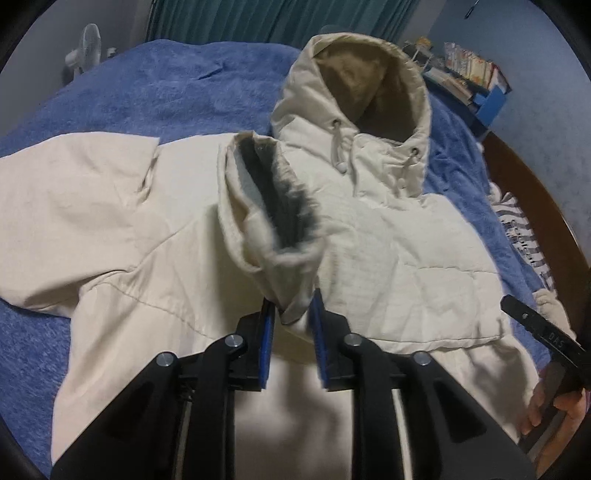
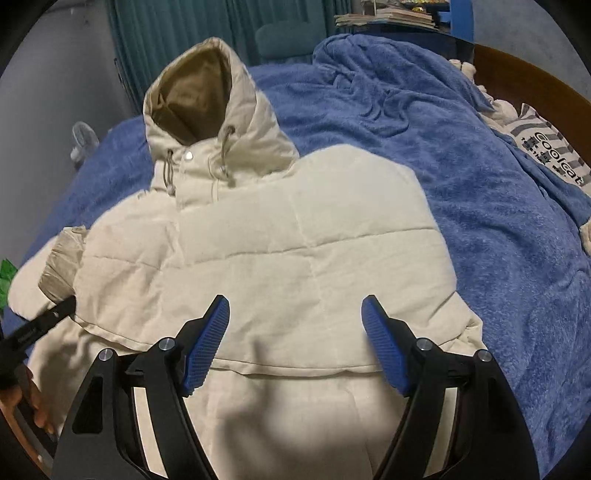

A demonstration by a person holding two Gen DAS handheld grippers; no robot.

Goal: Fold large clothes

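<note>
A cream hooded puffer jacket [image 1: 177, 206] lies front up on a blue blanket [image 1: 155, 88], its hood [image 1: 369, 85] toward the far side. My left gripper [image 1: 293, 314] is shut on one sleeve near the cuff [image 1: 266, 206], which stands lifted above the jacket's chest and shows a dark lining. In the right wrist view the jacket [image 2: 295, 229] fills the middle, with a quilted part folded across the front. Above its lower part my right gripper [image 2: 295, 314] hovers open, nothing between its blue pads. The left gripper's finger [image 2: 55, 317] and the cuff [image 2: 62, 258] show at the left edge.
The blue blanket [image 2: 461, 166] covers a bed with a brown wooden frame [image 2: 535, 74]. A striped cushion [image 2: 546, 155] lies at the right. A fan [image 1: 86, 48] and teal curtains [image 1: 258, 18] stand behind; a shelf of books [image 1: 469, 70] is at the far right.
</note>
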